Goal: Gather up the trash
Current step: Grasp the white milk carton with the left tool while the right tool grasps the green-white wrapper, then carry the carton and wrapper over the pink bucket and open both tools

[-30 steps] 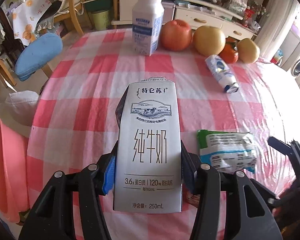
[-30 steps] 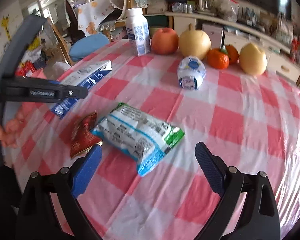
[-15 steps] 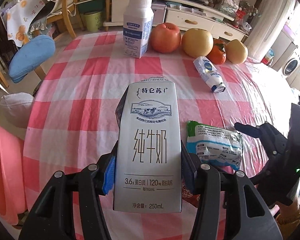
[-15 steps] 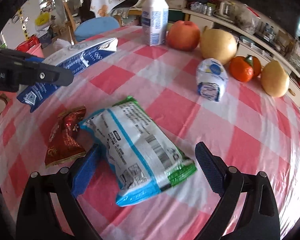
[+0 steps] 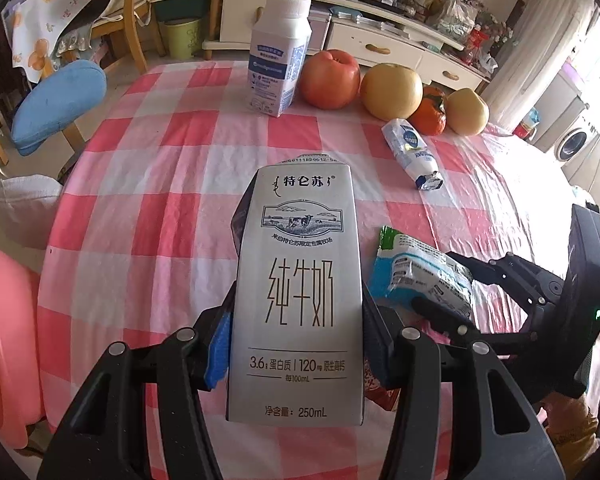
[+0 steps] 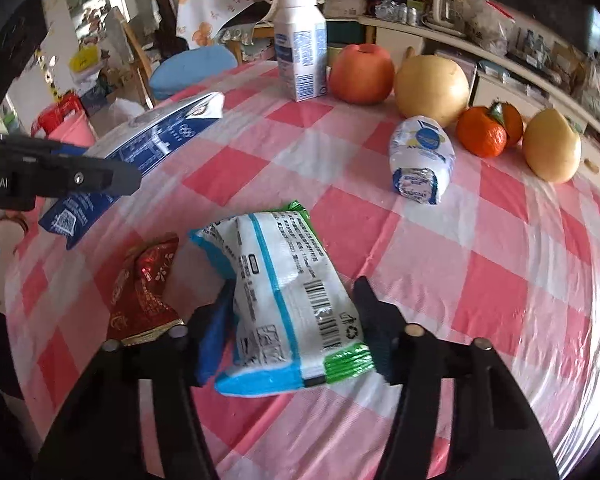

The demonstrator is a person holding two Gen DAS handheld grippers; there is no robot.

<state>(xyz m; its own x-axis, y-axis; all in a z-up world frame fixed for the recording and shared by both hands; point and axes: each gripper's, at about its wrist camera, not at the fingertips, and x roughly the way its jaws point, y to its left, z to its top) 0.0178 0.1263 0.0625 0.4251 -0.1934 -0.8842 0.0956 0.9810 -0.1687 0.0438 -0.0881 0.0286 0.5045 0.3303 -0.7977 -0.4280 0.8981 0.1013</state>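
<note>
My left gripper (image 5: 296, 320) is shut on a grey milk carton (image 5: 296, 300), held above the pink checked table (image 5: 160, 184). The carton (image 6: 152, 148) and the left gripper's finger (image 6: 60, 176) also show at the left of the right wrist view. My right gripper (image 6: 292, 312) is closing on a white, blue and green snack packet (image 6: 288, 292). Its pads press both sides of the packet, which bulges between them. From the left wrist view the same packet (image 5: 416, 276) sits between the right gripper's (image 5: 460, 292) fingers. A red foil wrapper (image 6: 144, 292) lies just left of the packet.
A small white and blue pouch (image 6: 420, 160) lies on its side farther back. A white milk bottle (image 6: 302, 48) stands at the far edge beside an apple (image 6: 362, 72), pears (image 6: 432, 84) and oranges (image 6: 484, 132). A pink bin (image 5: 4, 320) sits off the table's left edge.
The right gripper moved forward over the snack packet and its jaws closed in from wide apart onto its sides. The left gripper kept still with the carton.
</note>
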